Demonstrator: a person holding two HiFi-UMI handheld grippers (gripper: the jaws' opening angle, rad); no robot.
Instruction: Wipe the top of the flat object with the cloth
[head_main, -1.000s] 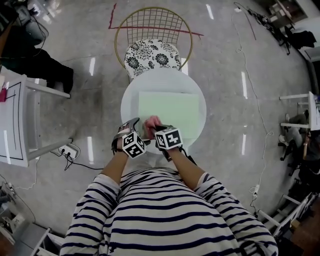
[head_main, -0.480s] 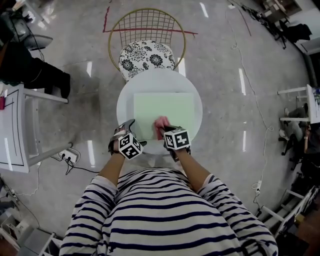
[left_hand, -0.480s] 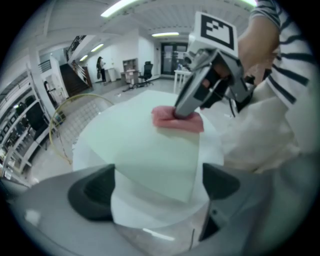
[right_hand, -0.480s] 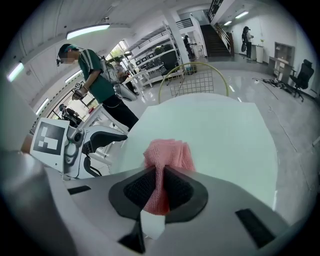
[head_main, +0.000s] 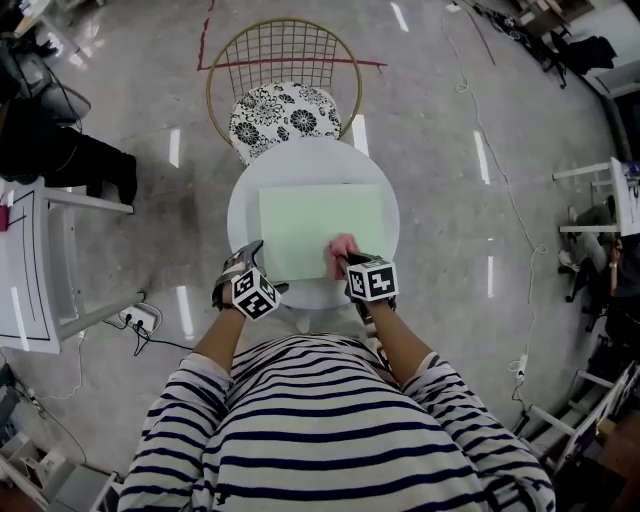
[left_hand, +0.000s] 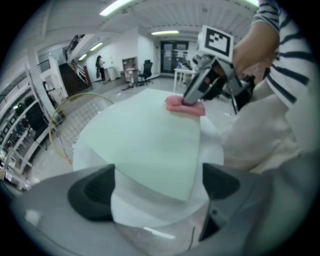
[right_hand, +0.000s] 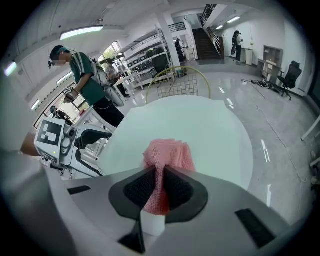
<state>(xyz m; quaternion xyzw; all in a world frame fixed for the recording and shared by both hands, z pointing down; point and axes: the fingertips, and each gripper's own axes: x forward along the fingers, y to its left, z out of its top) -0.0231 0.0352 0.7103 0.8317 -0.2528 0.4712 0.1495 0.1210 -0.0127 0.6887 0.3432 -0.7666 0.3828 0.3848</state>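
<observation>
A pale green flat sheet (head_main: 320, 229) lies on a round white table (head_main: 245, 215). My right gripper (head_main: 350, 262) is shut on a pink cloth (head_main: 341, 254) that rests on the sheet's near right part. In the right gripper view the pink cloth (right_hand: 168, 155) is pinched between the dark pads and bunches out ahead onto the sheet (right_hand: 200, 130). My left gripper (head_main: 258, 262) hovers at the table's near left edge, open, with nothing between its jaws. The left gripper view shows the sheet (left_hand: 145, 140), the cloth (left_hand: 184, 106) and the right gripper (left_hand: 192, 100) on it.
A wire-backed chair with a black-and-white floral cushion (head_main: 284, 113) stands behind the table. A white table (head_main: 25, 265) is at the left, with a power strip (head_main: 135, 318) on the floor. A person in green (right_hand: 85, 82) stands beyond the left gripper.
My right gripper has slid the pink cloth to the right along the sheet's near edge. The left gripper has stayed near the table's near left edge.
</observation>
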